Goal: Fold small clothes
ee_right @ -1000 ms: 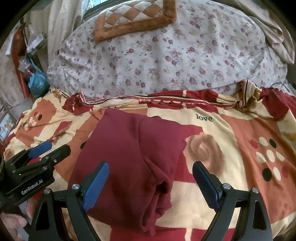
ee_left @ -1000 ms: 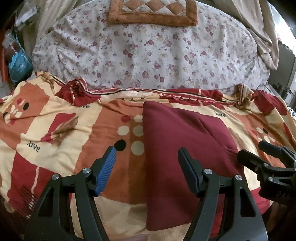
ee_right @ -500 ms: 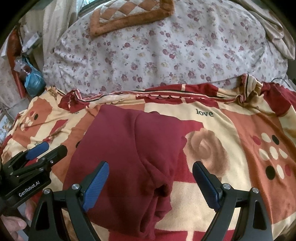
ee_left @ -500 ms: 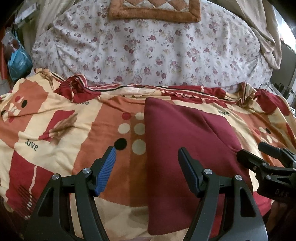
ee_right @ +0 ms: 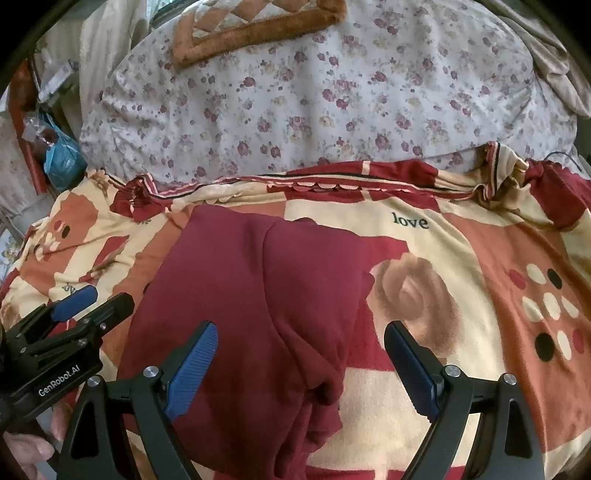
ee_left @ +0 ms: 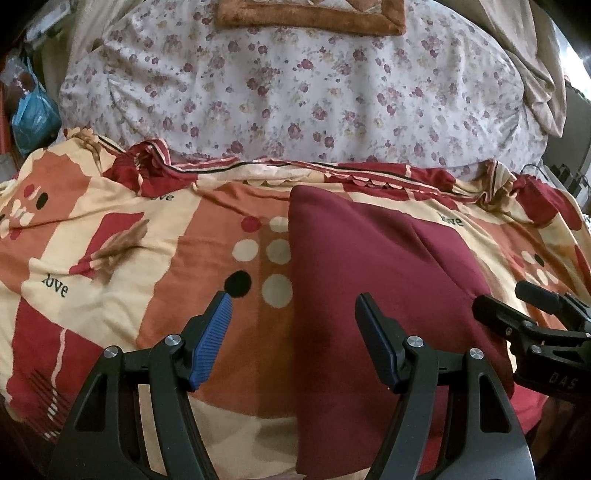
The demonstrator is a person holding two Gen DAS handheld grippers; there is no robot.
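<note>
A dark red garment (ee_left: 369,266) lies folded lengthwise on the patterned blanket, a sleeve laid over its right part; it also shows in the right wrist view (ee_right: 251,295). My left gripper (ee_left: 293,308) is open and empty, held above the garment's left edge near its front end. My right gripper (ee_right: 301,336) is open and empty above the garment's bunched near-right part. Each gripper shows in the other's view: the right gripper (ee_left: 517,306) at the right edge, the left gripper (ee_right: 92,302) at the left edge.
The red, orange and cream blanket (ee_left: 110,258) covers the near bed. A floral duvet (ee_right: 314,99) lies behind it with a brown quilted cushion (ee_left: 310,14) on top. A blue bag (ee_left: 33,118) sits at the far left. A beige cloth (ee_left: 535,74) hangs at the far right.
Both views have shifted slightly; the garment sits a little lower and nearer in frame. Both grippers stay open and the garment has not been touched.
</note>
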